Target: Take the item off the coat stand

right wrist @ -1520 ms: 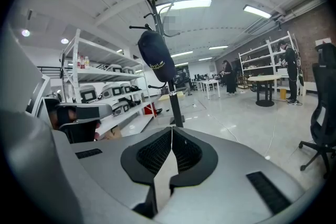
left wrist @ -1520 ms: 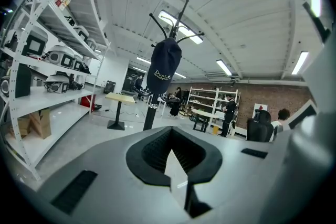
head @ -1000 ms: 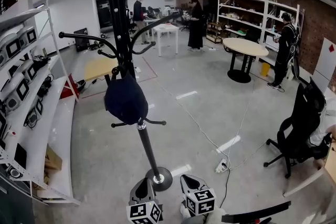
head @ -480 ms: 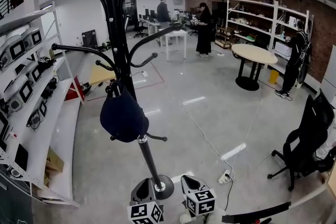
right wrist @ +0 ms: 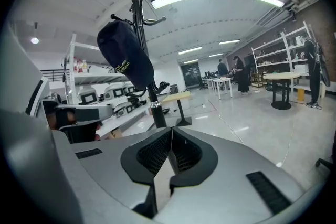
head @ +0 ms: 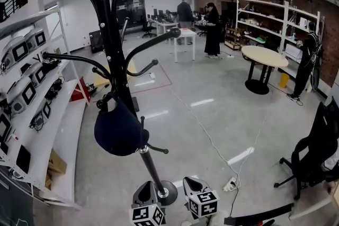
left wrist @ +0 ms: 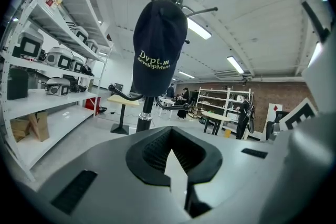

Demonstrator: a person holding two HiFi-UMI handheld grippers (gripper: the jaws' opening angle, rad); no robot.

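Observation:
A dark navy cap (head: 119,130) hangs on a lower hook of the black coat stand (head: 108,55), whose round base (head: 167,192) rests on the floor just ahead of me. Both grippers are low at the bottom of the head view, well below the cap. The left gripper (head: 148,186) and the right gripper (head: 190,181) are both shut with nothing between their fingers. In the left gripper view the cap (left wrist: 159,50) hangs above and beyond the shut left gripper (left wrist: 169,147). In the right gripper view the cap (right wrist: 125,55) is up and to the left of the shut right gripper (right wrist: 170,145).
White shelving (head: 32,108) with devices runs along the left. A power strip and cable (head: 231,184) lie on the floor at right, near a black office chair (head: 317,151). A round table (head: 264,56) and several people stand far back.
The view has swung, so the coat stand and cap sit further left and a little lower in the head view. Both grippers stay shut at the bottom edge.

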